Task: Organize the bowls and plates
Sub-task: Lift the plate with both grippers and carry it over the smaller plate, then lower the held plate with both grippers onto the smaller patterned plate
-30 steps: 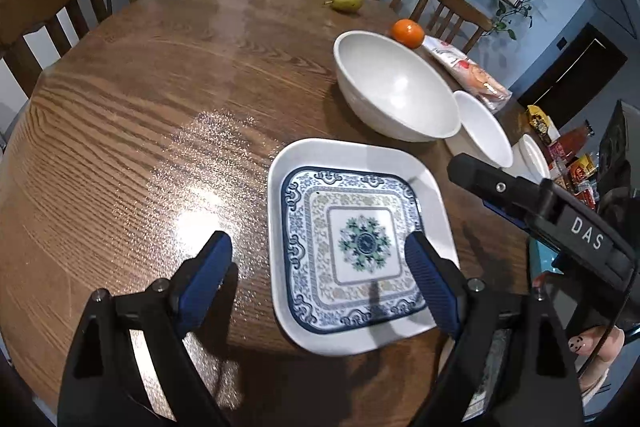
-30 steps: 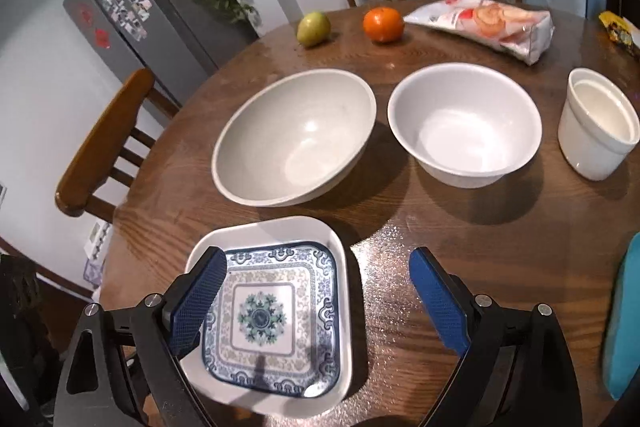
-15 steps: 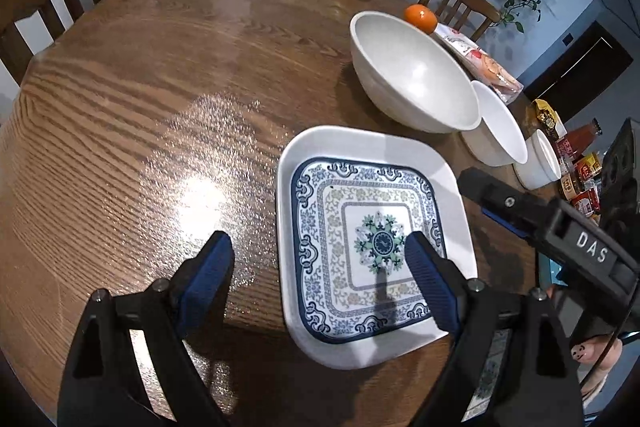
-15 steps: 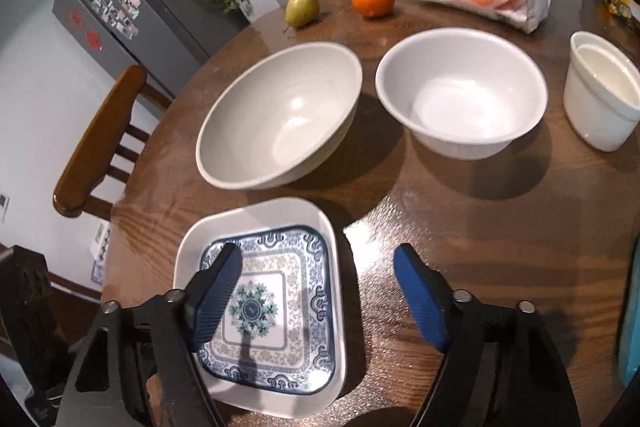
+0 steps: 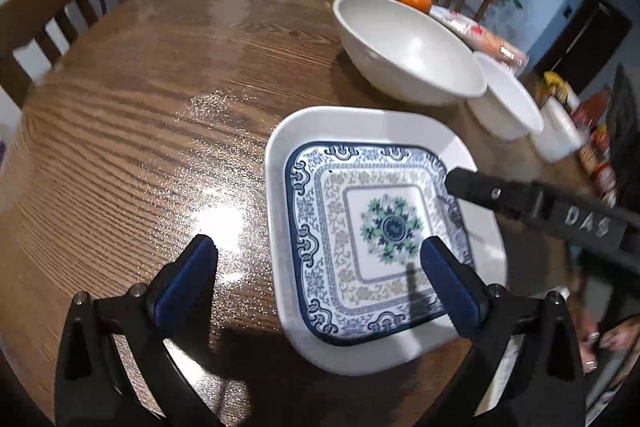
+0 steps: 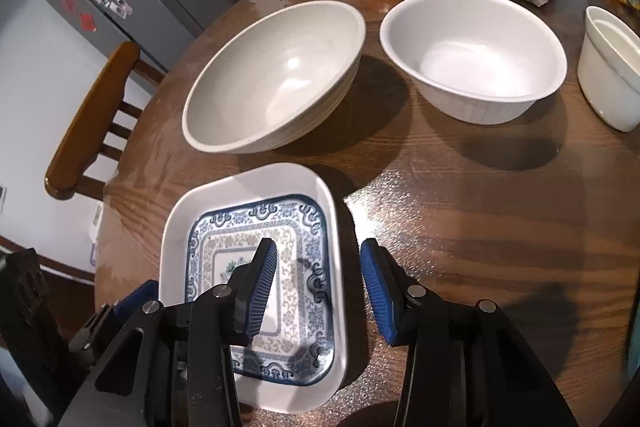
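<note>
On the round wooden table (image 5: 132,99), the left gripper (image 5: 320,267) hovers with its jaws spread as wide as they go, having just opened further; they straddle the near left rim of the square patterned plate (image 5: 384,223) without touching it. The right gripper (image 6: 318,281) has just been narrowing its jaws around the plate's right rim, one pad over the pattern, the other outside; whether they press it yet I cannot tell. Beyond the plate sit a large bowl (image 6: 276,75), a second bowl (image 6: 472,55) and a white cup (image 6: 612,67).
</note>
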### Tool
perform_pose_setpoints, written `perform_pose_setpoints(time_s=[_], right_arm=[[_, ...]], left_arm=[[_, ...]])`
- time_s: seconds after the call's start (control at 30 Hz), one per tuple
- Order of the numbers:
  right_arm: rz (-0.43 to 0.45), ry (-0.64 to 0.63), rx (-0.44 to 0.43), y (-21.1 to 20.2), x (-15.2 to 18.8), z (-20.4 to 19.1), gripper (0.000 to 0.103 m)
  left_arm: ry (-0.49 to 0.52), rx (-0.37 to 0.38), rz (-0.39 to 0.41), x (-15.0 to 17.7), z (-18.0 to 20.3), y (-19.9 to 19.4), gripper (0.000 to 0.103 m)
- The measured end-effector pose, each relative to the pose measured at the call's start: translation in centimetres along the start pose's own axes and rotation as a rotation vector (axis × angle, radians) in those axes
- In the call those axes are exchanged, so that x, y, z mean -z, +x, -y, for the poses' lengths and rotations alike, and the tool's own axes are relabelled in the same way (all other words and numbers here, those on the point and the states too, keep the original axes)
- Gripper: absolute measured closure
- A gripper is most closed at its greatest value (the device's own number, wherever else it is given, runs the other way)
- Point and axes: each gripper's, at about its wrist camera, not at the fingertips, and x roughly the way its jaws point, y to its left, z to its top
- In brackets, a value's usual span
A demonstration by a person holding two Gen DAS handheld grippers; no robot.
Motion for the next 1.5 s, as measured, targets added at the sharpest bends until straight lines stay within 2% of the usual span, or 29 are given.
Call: perform_pose_setpoints(time_s=[0.1,0.17,0.2,0.23,0.3,0.43,0.53,0.73,0.9,1.03,1.3,1.5], right_arm=[[-0.005,-0.012,0.009,0.1,0.1,-0.1,0.065],[-0.001,-0.012,0.018,0.1,0.1,-0.1,0.069],[-0.001,-0.013,0.017,0.1,0.1,-0.1,0.07],[-0.001,-0.013,0.012,0.2,0.1,-0.1,0.07],[-0.001,-0.01,-0.003,0.2,0.0,0.0,0.07],[-0.002,-0.026,-0.016,0.4,0.1,-0.3,0.071],[0.003,-0.042,-0.006,0.5,0.2,-0.6,0.071],[0.026,-0.056,0.041,0.2,0.6,-1.1,0.07],[0.076,-0.095,0.048,-1.0,0.8,-2.1,0.07],[0.1,-0.104,0.053,-2.3,1.0,-2.3,0.07],[0.168,-0.102,0.067,-5.3,2.2,-2.2,0.07],[0.228,-0.074,0.08,-8.1,3.9,-0.9,0.07]], left_arm=[[0.01,-0.004,0.01,0.4,-0.2,-0.2,0.003],[-0.025,0.02,0.012,0.3,-0.7,-0.4,0.004],[-0.053,0.027,0.016,0.4,-1.3,-0.6,0.011],[-0.082,0.037,0.021,0.3,-1.7,-0.8,0.023],[-0.122,0.072,0.012,0.0,-2.2,-1.2,0.034],[-0.108,0.109,-0.009,0.0,-2.0,-1.3,0.049],[-0.086,0.09,-0.01,0.2,-1.2,-1.5,0.05],[-0.11,0.081,-0.032,-0.3,-1.2,-1.3,0.051],[-0.119,0.064,-0.001,-0.7,-1.0,-2.2,0.051],[-0.133,0.085,-0.01,-0.9,-1.0,-3.1,0.051],[-0.079,0.125,0.031,-0.2,0.9,-5.7,0.05],[-0.033,0.174,0.018,0.7,2.8,-6.3,0.05]])
